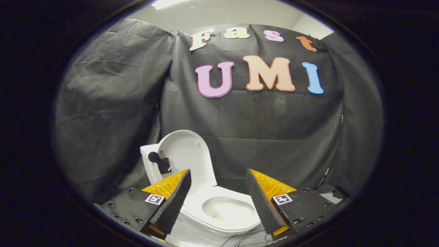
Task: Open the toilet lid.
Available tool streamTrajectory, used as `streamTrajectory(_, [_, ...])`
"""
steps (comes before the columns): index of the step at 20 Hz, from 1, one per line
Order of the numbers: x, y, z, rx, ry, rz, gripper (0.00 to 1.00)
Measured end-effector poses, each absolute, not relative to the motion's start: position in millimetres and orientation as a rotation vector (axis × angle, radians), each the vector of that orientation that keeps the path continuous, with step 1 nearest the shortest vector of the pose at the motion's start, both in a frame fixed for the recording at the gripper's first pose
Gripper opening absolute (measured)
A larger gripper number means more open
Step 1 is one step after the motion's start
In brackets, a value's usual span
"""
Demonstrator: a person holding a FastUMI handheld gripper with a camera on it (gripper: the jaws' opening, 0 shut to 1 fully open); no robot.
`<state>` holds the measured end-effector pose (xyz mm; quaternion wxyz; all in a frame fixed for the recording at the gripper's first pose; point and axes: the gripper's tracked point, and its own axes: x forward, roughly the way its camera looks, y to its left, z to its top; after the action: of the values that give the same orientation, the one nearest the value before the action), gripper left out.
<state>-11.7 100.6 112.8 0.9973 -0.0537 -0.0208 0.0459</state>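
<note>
Toilet lid (187, 154) stands upright against the tank (148, 161), left of and beyond the fingers, so the task looks done. Bowl (228, 209) sits exposed between them. Gripper (217, 180) spread wide, holding nothing, clear of the seat.

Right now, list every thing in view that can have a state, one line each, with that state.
toilet lid: raised, standing upright against the tank.
toilet seat: down on the bowl, opening uncovered.
gripper: open, fingers apart and holding nothing, the toilet between and beyond them.
wires: loose on the floor in front of the toilet.
</note>
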Motion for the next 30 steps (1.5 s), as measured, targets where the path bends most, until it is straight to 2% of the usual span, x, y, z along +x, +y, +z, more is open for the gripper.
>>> streamTrajectory(10, [-19.7,51.0,100.0,-0.027,-0.058,0.013,0.99])
streamTrajectory(20, [-17.8,2.2,57.2,0.026,-0.006,-0.085,0.95])
streamTrajectory(24, [-23.8,-34.1,50.3,0.058,-0.003,-0.183,0.96])
streamTrajectory(30, [-28.3,-47.2,55.3,0.058,-0.052,-0.244,0.95])
